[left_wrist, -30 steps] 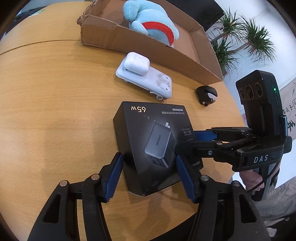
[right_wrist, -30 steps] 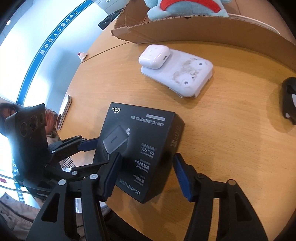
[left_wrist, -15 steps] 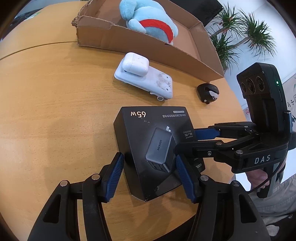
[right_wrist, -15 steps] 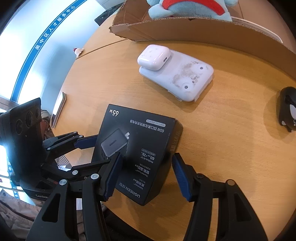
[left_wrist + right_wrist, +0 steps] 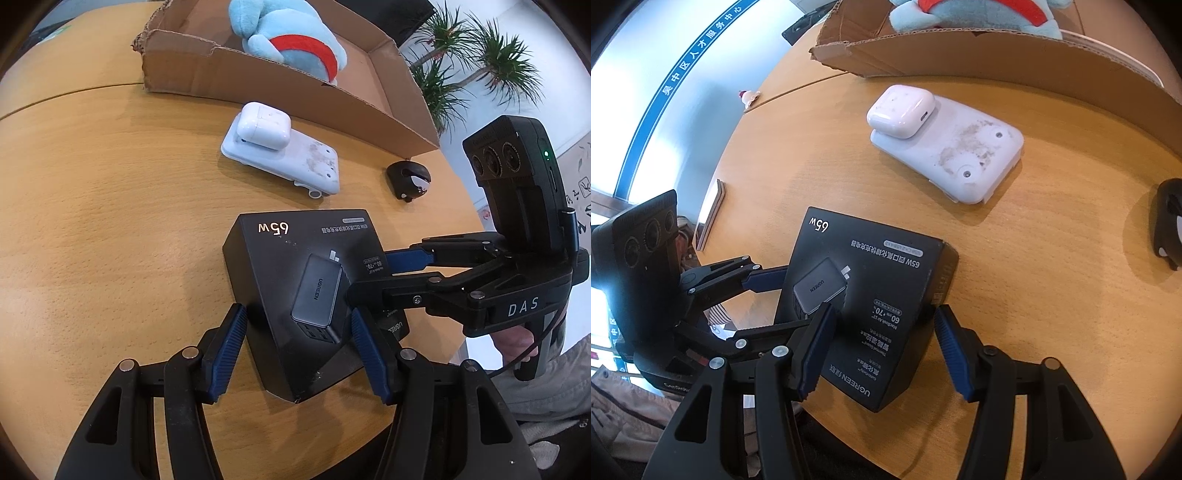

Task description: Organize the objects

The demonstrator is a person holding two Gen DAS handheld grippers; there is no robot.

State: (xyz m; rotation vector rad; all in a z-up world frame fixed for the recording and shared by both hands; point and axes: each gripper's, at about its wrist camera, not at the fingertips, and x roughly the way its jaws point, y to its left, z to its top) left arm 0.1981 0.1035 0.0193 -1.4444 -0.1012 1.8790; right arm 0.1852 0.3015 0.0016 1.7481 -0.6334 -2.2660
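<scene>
1. Only the left wrist view shows potted palms [image 5: 476, 55] beyond the table's far edge, and the whole of the small black-and-white object [image 5: 408, 177] ahead and to the right of the left gripper [image 5: 297, 334]. It also shows part of the person's hand [image 5: 515, 341] under the right gripper's handle.
2. Only the right wrist view shows a wall with a blue band of characters [image 5: 690, 62] off to the left, and a flat tablet-like item [image 5: 709, 214] at the table edge.
3. Both grippers point steeply down at the wooden table [image 5: 92, 221]. They meet at the black UGREEN 65W charger box [image 5: 306, 295], which lies flat near the table's near edge.
4. The left gripper straddles the box's near corner, blue pads touching its sides: clamped on it.
5. The right gripper [image 5: 882, 345] comes in from the right. Its right pad meets the box's side, its left lies over the top face. Whether it truly grips, I cannot tell.
6. Ahead of both, a white earbuds case [image 5: 264, 125] sits on a white flat device [image 5: 295, 162].
7. Farther ahead, an open cardboard box [image 5: 258, 81] holds a blue plush toy [image 5: 284, 33] with a red band.
</scene>
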